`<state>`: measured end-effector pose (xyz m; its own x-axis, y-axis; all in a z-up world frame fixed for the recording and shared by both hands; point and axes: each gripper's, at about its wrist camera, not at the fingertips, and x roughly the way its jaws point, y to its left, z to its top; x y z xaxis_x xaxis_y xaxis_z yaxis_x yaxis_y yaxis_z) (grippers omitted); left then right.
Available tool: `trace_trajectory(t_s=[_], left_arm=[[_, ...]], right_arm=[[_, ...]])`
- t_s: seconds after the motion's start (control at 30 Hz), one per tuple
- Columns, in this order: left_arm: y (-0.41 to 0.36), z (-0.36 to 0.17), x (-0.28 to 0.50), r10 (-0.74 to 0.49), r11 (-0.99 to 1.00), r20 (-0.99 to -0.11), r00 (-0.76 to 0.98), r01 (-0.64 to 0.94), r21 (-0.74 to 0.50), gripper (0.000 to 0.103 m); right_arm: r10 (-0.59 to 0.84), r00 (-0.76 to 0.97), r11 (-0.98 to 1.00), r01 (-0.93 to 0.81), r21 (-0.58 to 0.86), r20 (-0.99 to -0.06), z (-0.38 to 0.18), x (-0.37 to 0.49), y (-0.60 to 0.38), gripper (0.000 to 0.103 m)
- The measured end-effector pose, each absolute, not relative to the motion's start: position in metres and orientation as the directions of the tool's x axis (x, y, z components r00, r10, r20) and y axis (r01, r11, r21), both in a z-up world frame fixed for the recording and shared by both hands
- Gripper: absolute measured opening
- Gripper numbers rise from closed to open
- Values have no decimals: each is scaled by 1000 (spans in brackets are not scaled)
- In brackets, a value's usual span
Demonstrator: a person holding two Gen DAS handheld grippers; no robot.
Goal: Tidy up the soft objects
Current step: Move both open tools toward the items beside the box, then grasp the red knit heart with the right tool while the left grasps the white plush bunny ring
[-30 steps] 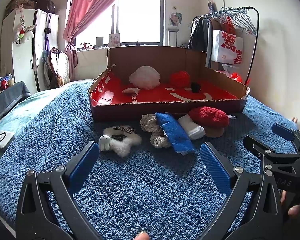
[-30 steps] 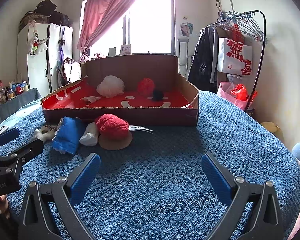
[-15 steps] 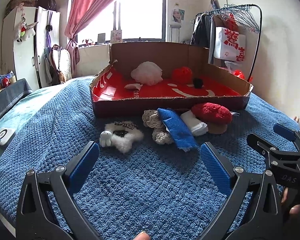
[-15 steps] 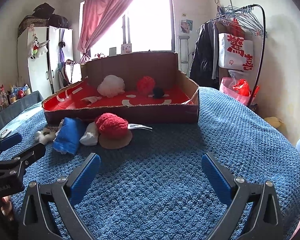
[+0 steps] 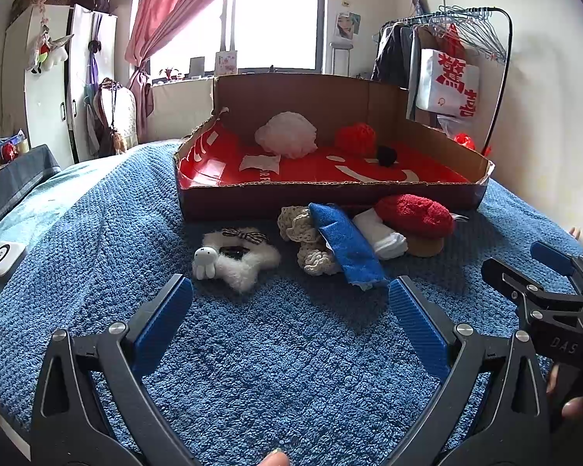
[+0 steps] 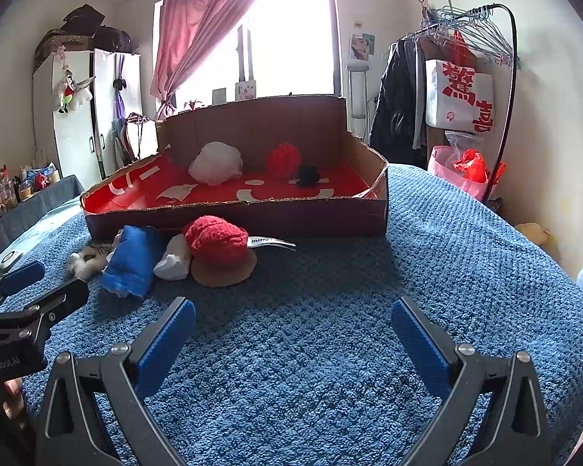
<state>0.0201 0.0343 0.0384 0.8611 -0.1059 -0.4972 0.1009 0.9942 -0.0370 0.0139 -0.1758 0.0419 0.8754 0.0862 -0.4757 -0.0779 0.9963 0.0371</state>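
A cardboard box (image 5: 330, 190) with a red inside stands on the blue bed; it holds a white puff (image 5: 285, 134), a red pompom (image 5: 355, 138) and a black pompom (image 5: 386, 154). In front lie a white fluffy star (image 5: 237, 262), cream crochet pieces (image 5: 303, 229), a blue cloth (image 5: 348, 246), a white roll (image 5: 384, 235) and a red plush with a tan base (image 5: 414, 213). My left gripper (image 5: 289, 312) is open and empty, short of the pile. My right gripper (image 6: 293, 324) is open and empty, right of the red plush (image 6: 217, 239) and blue cloth (image 6: 132, 258).
A small white device (image 5: 2, 254) lies at the bed's left edge. A clothes rack (image 6: 466, 77) with a white bag stands at the right wall, a wardrobe (image 5: 54, 81) at the left. Blue bedspread (image 6: 427, 256) stretches right of the box.
Both grippers have tilted down slightly, so the box and pile sit a little higher in view. Both stay open and empty.
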Motion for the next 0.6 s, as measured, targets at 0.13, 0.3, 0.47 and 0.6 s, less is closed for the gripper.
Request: trace_trajectory(t_s=[0.13,0.3,0.47,0.6], left_arm=[[36,40,20,-111,994,-510,853,107,-36,103],[45,51,24,-105,994,-510,854,108,-23,103],[57,58,43,-122,992,-549,827,125,-31,103],[67,57,61,-135,989,-597,791,143,-34,103]], right_arm=[[102,864,995,-86,55,-493,44,16,-177,103],[129,840,992,-105,75,-526,56,28,-180,103],[175,825,985,-150,90,-537,74,48,-176,103],[214,800,976,-203,83,-561,82,68,-168,103]])
